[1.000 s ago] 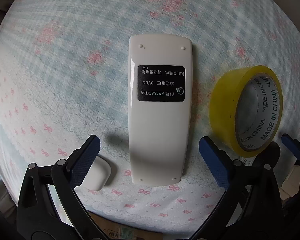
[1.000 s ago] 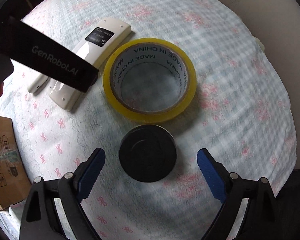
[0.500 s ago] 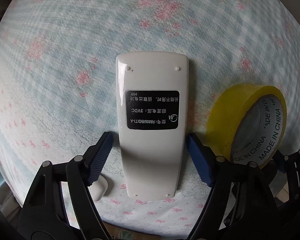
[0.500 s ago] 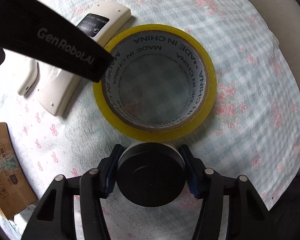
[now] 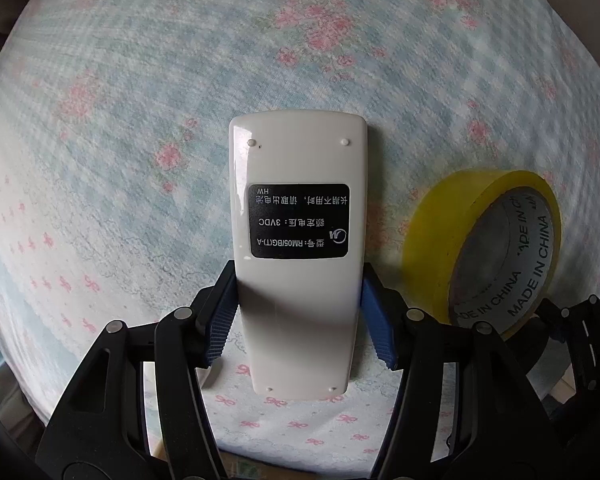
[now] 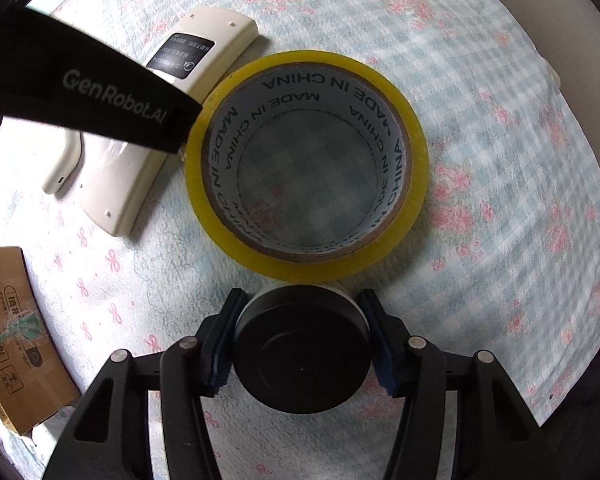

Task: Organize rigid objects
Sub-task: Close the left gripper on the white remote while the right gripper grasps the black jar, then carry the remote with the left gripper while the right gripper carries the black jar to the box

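Note:
A white remote control (image 5: 298, 216) lies face down on the checked floral cloth, black label up. My left gripper (image 5: 298, 312) is shut on its near half, blue pads against both long sides. The remote also shows in the right wrist view (image 6: 188, 64), partly behind the left gripper's black body (image 6: 80, 80). My right gripper (image 6: 302, 340) is shut on a black round lidded jar (image 6: 302, 360). A yellow tape roll (image 6: 306, 160) lies flat just beyond the jar, touching it; in the left wrist view the roll (image 5: 488, 240) is right of the remote.
A small white curved piece (image 6: 64, 164) lies left of the remote. A cardboard box (image 6: 12, 336) sits off the cloth's left edge. The cloth (image 5: 140, 80) stretches open beyond the remote and to the right of the tape roll.
Both grippers moved forward and closed: the left one onto the remote, the right one onto the black jar. The jar now sits against the tape roll.

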{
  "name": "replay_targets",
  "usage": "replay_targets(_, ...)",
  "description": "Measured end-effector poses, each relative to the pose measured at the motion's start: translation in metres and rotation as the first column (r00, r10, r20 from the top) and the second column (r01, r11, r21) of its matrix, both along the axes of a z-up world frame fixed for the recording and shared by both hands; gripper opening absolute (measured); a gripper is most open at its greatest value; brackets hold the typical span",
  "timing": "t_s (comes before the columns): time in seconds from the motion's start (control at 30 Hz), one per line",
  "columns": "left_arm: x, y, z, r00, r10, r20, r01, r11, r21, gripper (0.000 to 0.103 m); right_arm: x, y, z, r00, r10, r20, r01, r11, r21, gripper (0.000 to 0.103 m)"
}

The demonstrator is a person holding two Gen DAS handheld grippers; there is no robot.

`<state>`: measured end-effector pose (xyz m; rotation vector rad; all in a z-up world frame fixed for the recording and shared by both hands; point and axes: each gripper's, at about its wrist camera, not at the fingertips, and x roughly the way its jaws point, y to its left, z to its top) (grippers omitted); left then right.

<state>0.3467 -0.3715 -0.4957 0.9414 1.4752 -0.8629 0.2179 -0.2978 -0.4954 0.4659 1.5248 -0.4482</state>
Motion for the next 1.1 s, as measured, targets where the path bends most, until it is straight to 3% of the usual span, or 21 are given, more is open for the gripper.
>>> replay_targets(0.33, 0.003, 0.034, 0.031, 0.999, 0.047, -0.001, -0.047, 0.998, -0.046, 0.054, -0.012, -0.013, 0.021, 0.999, -0.016, 0.036, 0.016, 1.000, -0.003, 0.052)
replay_targets(0.63, 0.009, 0.075, 0.095, 0.988, 0.152, 0.005, -0.150, 0.980, -0.127, 0.054, -0.022, -0.023, 0.067, 0.996, 0.011, 0.090, -0.009, 1.000, -0.030, 0.052)
replay_targets(0.9, 0.006, 0.138, 0.170, 0.966, 0.259, 0.030, -0.247, 0.947, -0.207, 0.054, -0.020, -0.008, 0.129, 0.983, 0.093, 0.160, -0.081, 0.993, -0.081, 0.052)
replay_targets(1.1, 0.000, 0.197, 0.217, 0.930, 0.366, 0.041, -0.342, 0.900, -0.269, 0.054, -0.001, 0.026, 0.179, 0.957, 0.179, 0.228, -0.165, 0.983, -0.080, 0.052)
